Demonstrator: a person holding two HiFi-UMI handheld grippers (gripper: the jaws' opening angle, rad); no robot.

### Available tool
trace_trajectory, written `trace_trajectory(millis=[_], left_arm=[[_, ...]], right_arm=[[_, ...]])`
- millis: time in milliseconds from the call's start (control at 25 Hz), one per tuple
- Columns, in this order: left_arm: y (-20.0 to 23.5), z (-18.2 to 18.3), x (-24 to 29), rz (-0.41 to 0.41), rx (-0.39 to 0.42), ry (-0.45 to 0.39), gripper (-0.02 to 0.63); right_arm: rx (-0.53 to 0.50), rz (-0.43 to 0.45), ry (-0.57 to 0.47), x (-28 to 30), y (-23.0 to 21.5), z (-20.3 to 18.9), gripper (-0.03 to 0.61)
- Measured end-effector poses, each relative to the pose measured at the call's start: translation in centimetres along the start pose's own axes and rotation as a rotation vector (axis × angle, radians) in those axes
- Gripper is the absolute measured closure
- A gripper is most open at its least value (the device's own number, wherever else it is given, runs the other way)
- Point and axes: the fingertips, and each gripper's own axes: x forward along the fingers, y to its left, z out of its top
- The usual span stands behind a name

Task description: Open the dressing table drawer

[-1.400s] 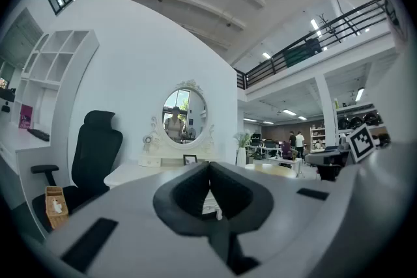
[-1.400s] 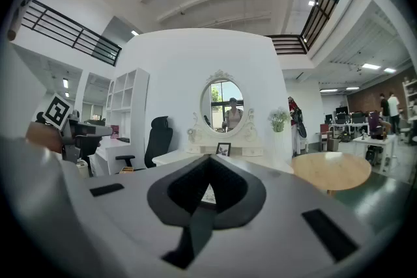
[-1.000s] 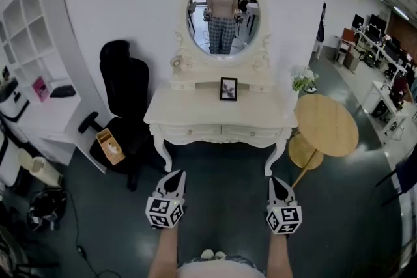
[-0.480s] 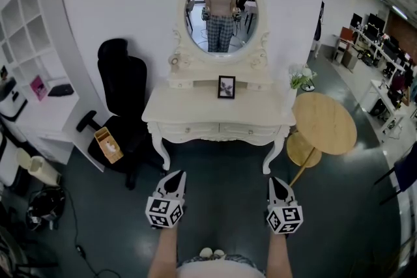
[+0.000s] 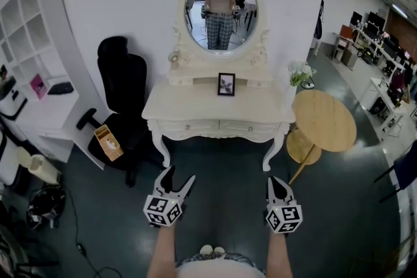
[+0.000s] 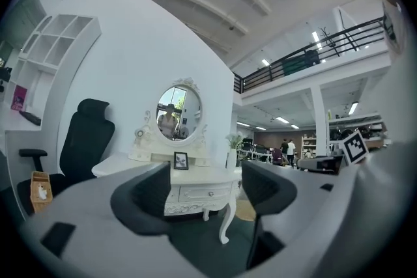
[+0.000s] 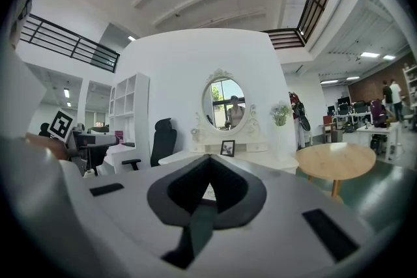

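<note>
A white dressing table (image 5: 218,111) with an oval mirror (image 5: 220,13) stands against the far wall; two shut drawers (image 5: 189,127) run along its front, one with a small knob (image 6: 210,193). My left gripper (image 5: 177,178) hangs well short of the table over the dark floor, its jaws opening with nothing between them. In the left gripper view the table shows between the spread fingers (image 6: 146,195). My right gripper (image 5: 279,184) is level with it on the right, shut and empty, its jaws meeting at a point (image 7: 208,169).
A black office chair (image 5: 124,94) stands left of the table, with a white shelf unit (image 5: 39,68) beyond it. A round wooden side table (image 5: 326,124) sits at the right. A small picture frame (image 5: 226,84) and a plant (image 5: 301,78) are on the table.
The left gripper's jaws have spread apart from shut. Both hands stay about where they were; the right gripper is unchanged.
</note>
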Motion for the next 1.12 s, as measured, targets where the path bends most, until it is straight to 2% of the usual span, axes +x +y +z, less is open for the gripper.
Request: trace_trajectory(millis=[40,240,800,1120], left_arm=[[0.1,0.1,-0.1,0.006,-0.002,-0.01,0.273],[0.7,0.3,-0.8,0.033,0.02,-0.03,0.235],[3.2,0.1,-0.1,0.002,0.054,-0.01,0.235],[5.5,-0.3,3.0,-0.012,0.04,0.0,0.235]], right_arm=[[0.0,-0.001,0.0,0.0,0.0,0.0,0.565],[0.0,-0.005,-0.001,-0.2,0.5,0.1,0.565],[0.006,-0.037,-0.008,1.1,2.2,-0.6,0.565],[0.017,-0.049,0.01,4.6,1.7,-1.3,0.565]])
